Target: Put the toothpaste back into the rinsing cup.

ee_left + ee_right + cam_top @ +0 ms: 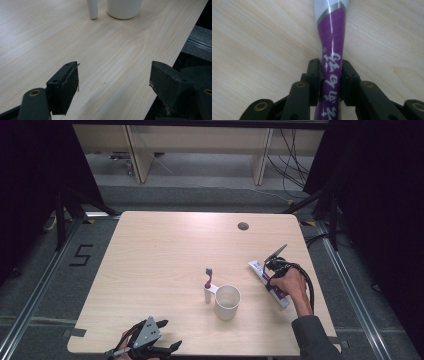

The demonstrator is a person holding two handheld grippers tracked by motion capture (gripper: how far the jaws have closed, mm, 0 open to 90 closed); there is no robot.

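Observation:
A purple and white toothpaste tube point(268, 281) lies on the wooden table point(165, 255) at the right. My right gripper point(274, 273) is shut on the toothpaste tube point(331, 50), its jaws squeezing the purple middle. A white cup point(227, 302) stands near the table's centre front, with a toothbrush point(208, 282) with a white handle just to its left. My left gripper point(167, 337) rests open at the front left edge. In the left gripper view my left gripper point(113, 80) holds nothing, and the cup point(123, 8) and toothbrush handle point(92, 9) stand ahead.
A round cable hole point(243, 226) sits near the table's far edge. A floor mark "5" point(81, 255) lies left of the table. Shelving legs and cables stand beyond the far side.

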